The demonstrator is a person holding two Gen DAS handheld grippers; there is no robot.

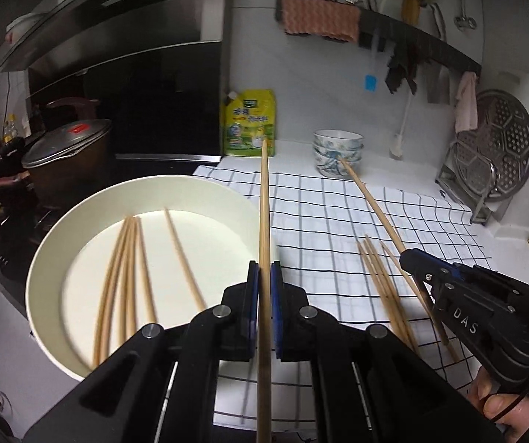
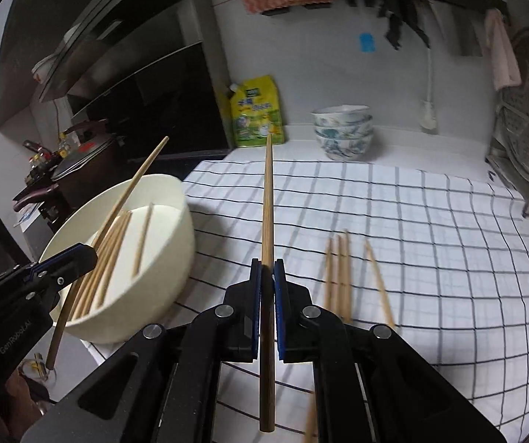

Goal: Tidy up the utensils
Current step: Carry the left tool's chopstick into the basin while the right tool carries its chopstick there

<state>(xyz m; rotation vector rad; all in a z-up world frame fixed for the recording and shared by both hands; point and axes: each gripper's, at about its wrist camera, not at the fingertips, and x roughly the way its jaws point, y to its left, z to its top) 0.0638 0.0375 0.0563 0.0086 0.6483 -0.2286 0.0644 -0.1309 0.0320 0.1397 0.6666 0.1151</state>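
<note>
We see a kitchen desk covered by a white checked cloth (image 1: 338, 214), tiled wall behind, stove at left. In the left wrist view, the left hand-held gripper (image 1: 264, 277) is clamped on one chopstick (image 1: 264, 203); more chopsticks lie in the white bowl (image 1: 54, 251) and on the cloth.

In the right wrist view, the right hand-held gripper (image 2: 267, 273) pinches another chopstick (image 2: 267, 203) above the cloth; stacked patterned bowls (image 2: 342, 133) stand near the wall.
</note>
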